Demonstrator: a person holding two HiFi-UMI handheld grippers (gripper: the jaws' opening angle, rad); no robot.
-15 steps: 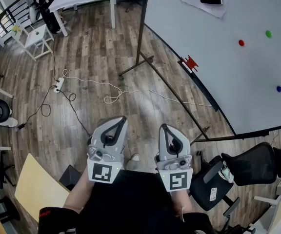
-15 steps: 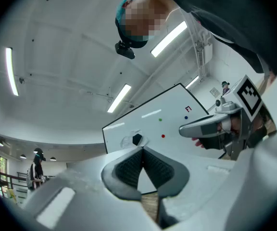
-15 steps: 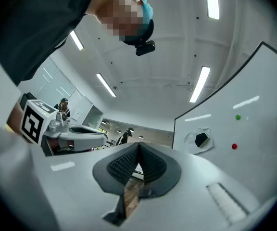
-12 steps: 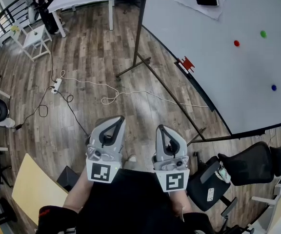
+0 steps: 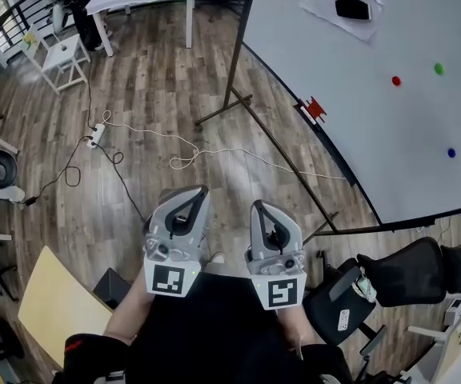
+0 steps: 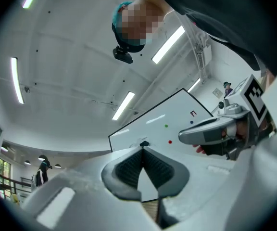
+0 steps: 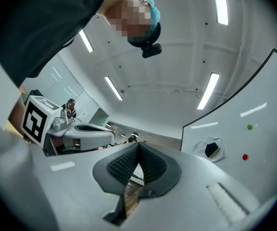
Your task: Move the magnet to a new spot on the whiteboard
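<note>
While left claw [image 5: 198,194] and right claw [image 5: 258,208] sit closed, empty, whiteboard [image 5: 358,126] carries four round magnets [image 5: 396,80].

The left gripper [image 6: 142,150] tilts upward, jaws closed together on nothing, before a whiteboard [image 6: 148,124] carrying a red magnet [image 6: 170,142], green magnet [image 6: 166,126] and blue magnet [image 6: 192,122], the right gripper [image 6: 186,135] alongside.

The head camera is looking steeply down on the floor [image 5: 150,94] and the whiteboard [image 5: 358,118]. Both gripper cameras are sitting close behind their fingers [image 6: 129,170], tilting up at the ceiling [image 6: 71,57] (lights [image 6: 17,81] and all), also catching that whiteboard.
</note>
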